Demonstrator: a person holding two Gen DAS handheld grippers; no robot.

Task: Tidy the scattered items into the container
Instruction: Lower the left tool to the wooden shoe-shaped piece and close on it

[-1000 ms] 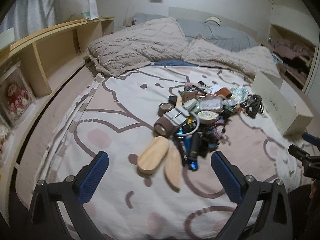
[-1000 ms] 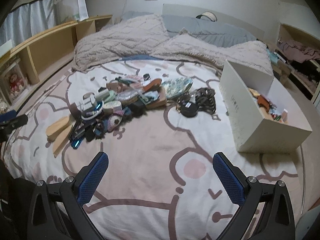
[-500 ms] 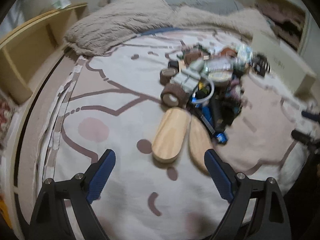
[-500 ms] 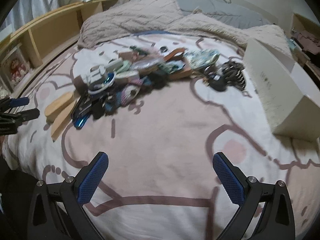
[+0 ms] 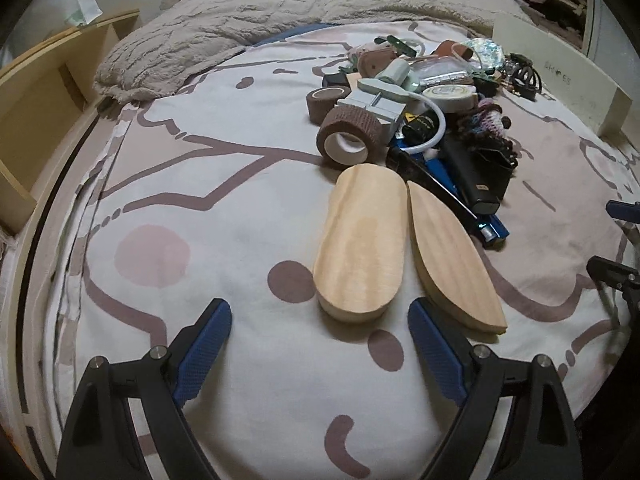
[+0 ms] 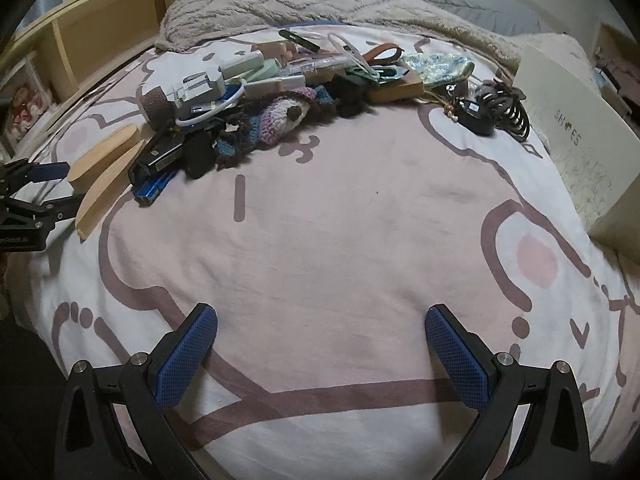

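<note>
Your left gripper [image 5: 320, 332] hangs low over the bedspread [image 5: 224, 208] with its jaws wide apart and nothing between them. Its blue pads [image 5: 204, 344] stand just short of the near end of the oval wooden block [image 5: 360, 240], without touching it. A second, pointed wooden piece [image 5: 452, 260] lies just beside that block on its right, edge to edge.

Behind the two wooden pieces sits the heap of scattered items [image 5: 424, 112]. At its near edge a brown tape roll [image 5: 350, 136] lies on its side, touching the far end of the oval block. A white cable loop [image 5: 432, 128], a black rectangular case [image 5: 476, 176] and a blue tool [image 5: 480, 220] are packed close behind. A crocheted piece [image 6: 276, 116] and a black hair claw [image 6: 504, 108] lie further along the heap.

Your right gripper [image 6: 320, 344] is likewise wide open and empty, held over a bare stretch of bedspread, well apart from the heap.

The container, a white shoe box [image 6: 576, 148], rests on the bed at the right, beyond the hair claw. Its contents cannot be seen from either view.
</note>
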